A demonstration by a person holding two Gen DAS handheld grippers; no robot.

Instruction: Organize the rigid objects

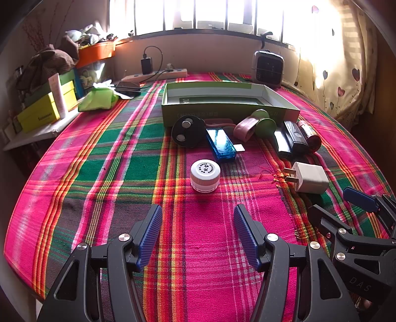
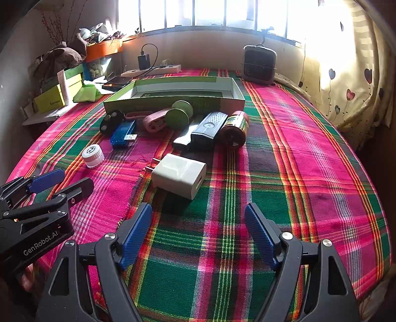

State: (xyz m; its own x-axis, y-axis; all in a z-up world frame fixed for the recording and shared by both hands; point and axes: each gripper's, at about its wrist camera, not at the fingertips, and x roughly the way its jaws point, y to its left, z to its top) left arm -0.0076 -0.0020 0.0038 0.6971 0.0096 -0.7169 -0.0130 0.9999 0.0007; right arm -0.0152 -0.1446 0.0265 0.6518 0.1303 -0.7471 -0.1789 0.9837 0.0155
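You held your left gripper [image 1: 198, 232] wide and empty above the plaid cloth [image 1: 99, 173], its fingers pointing at the small white jar [image 1: 205, 175]. Your right gripper [image 2: 198, 230] was wide and empty too, just short of the white charger [image 2: 179, 175]. The remaining items lay clustered before the open green box [image 1: 222, 109], none inside.

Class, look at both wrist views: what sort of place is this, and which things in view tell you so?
Probably a room in a home: a plaid cloth covers the surface, a heart-print curtain hangs by the barred window, and boxes and household clutter sit alongside.
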